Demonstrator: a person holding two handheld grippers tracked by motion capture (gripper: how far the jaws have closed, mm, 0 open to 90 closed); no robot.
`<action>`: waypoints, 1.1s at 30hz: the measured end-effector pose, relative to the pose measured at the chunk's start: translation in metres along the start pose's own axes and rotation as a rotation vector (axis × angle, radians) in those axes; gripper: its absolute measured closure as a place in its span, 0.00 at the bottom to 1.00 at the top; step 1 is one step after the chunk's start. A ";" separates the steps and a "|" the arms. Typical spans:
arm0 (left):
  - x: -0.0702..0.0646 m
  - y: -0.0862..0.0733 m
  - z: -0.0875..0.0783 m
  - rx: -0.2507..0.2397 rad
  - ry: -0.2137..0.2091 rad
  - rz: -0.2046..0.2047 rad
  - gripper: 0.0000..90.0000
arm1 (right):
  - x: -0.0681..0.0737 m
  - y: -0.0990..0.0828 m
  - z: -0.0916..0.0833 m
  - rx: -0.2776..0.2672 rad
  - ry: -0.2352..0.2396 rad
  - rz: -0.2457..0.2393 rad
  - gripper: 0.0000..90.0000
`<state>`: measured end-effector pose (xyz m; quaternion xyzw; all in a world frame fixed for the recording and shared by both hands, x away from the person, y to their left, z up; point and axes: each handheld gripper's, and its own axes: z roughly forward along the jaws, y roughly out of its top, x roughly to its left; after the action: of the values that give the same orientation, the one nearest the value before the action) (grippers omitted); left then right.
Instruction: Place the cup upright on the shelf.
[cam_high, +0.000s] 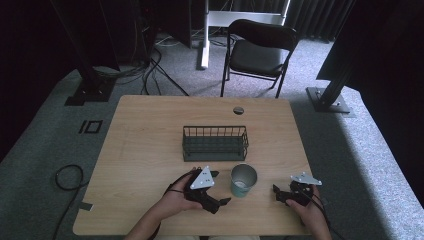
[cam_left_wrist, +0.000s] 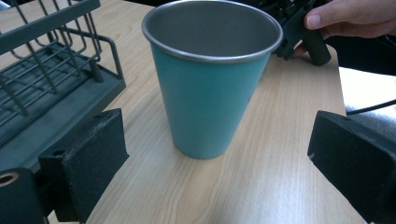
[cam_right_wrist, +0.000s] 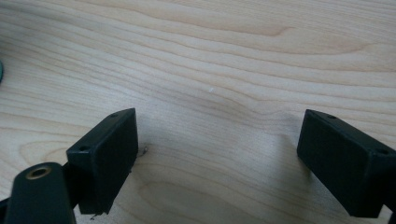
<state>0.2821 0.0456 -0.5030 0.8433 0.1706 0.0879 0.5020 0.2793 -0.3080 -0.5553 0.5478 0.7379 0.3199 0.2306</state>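
Observation:
A teal metal cup (cam_high: 243, 180) stands upright and empty on the wooden table (cam_high: 145, 150), just in front of a dark wire basket (cam_high: 215, 143). My left gripper (cam_high: 221, 203) lies low on the table left of the cup, pointing at it. In the left gripper view the cup (cam_left_wrist: 210, 88) stands a little beyond the open gripper (cam_left_wrist: 217, 158), with the basket (cam_left_wrist: 46, 88) to the left. My right gripper (cam_high: 278, 195) rests right of the cup, apart from it. It is open (cam_right_wrist: 219, 149) over bare wood. The right hand and its gripper (cam_left_wrist: 303, 32) show behind the cup.
The basket holds nothing. A round cable hole (cam_high: 238, 110) sits near the table's far edge. Beyond the table stand a black folding chair (cam_high: 260, 50) and dark frame posts (cam_high: 330, 95). A cable loop (cam_high: 67, 177) lies on the carpet at the left.

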 end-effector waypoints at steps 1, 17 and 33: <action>0.000 0.001 0.002 -0.002 -0.004 0.000 0.05 | 0.000 0.000 0.000 0.000 0.000 0.000 0.13; -0.001 0.007 0.038 -0.040 0.007 0.010 0.05 | 0.000 0.000 0.000 0.000 0.000 0.000 0.13; 0.000 0.012 0.053 -0.119 0.020 0.003 0.05 | -0.001 0.000 0.000 0.000 0.005 -0.006 0.14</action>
<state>0.3012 -0.0030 -0.5181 0.8113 0.1688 0.1072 0.5494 0.2791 -0.3087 -0.5553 0.5448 0.7401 0.3206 0.2296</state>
